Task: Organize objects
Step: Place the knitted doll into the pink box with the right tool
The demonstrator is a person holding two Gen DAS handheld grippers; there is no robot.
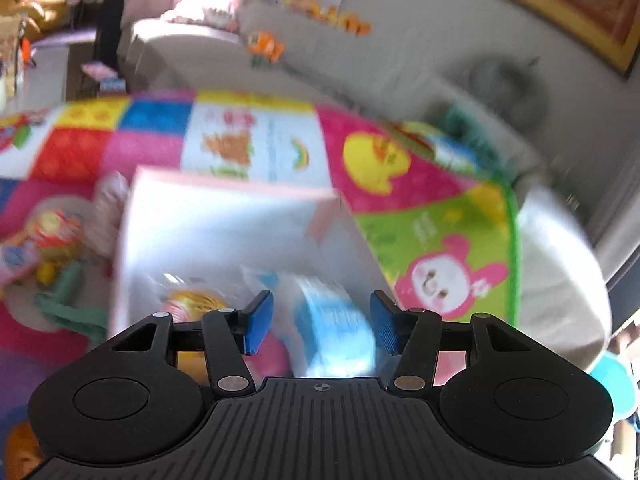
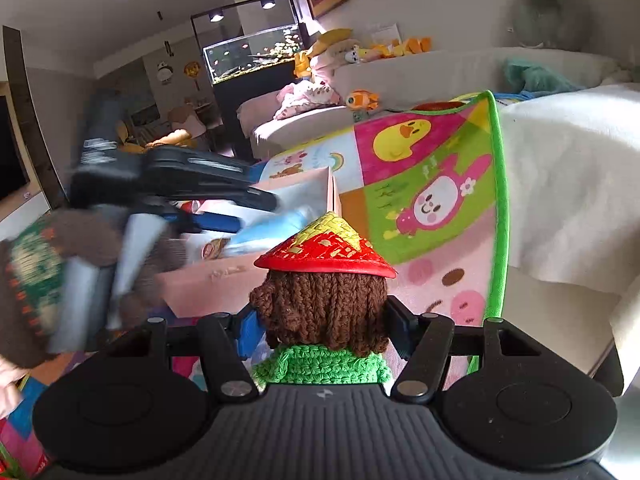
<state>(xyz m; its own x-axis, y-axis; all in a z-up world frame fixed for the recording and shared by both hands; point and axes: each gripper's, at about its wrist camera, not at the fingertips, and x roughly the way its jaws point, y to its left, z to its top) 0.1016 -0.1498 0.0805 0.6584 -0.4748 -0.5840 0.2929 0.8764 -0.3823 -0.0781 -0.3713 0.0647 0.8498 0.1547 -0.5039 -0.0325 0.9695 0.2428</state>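
Observation:
My left gripper (image 1: 322, 322) holds a light-blue and white packet (image 1: 340, 332) between its blue pads, over an open pink box (image 1: 240, 236) with a white inside. A yellowish wrapped item (image 1: 196, 300) lies in the box. This view is blurred. In the right wrist view, my right gripper (image 2: 322, 332) is shut on a crochet doll (image 2: 324, 312) with brown hair, a green collar and a red and yellow cone hat. The left gripper (image 2: 248, 212) reaches in from the left with the packet (image 2: 272, 228) above the pink box (image 2: 216, 280).
A bright patchwork play mat (image 2: 432, 208) covers the surface, with a white blanket (image 2: 568, 184) to its right. Loose toys (image 1: 52, 240) lie left of the box. A sofa (image 2: 420, 72) with plush toys and a fish tank (image 2: 252, 56) stand behind. A knitted sleeve (image 2: 36, 280) is at left.

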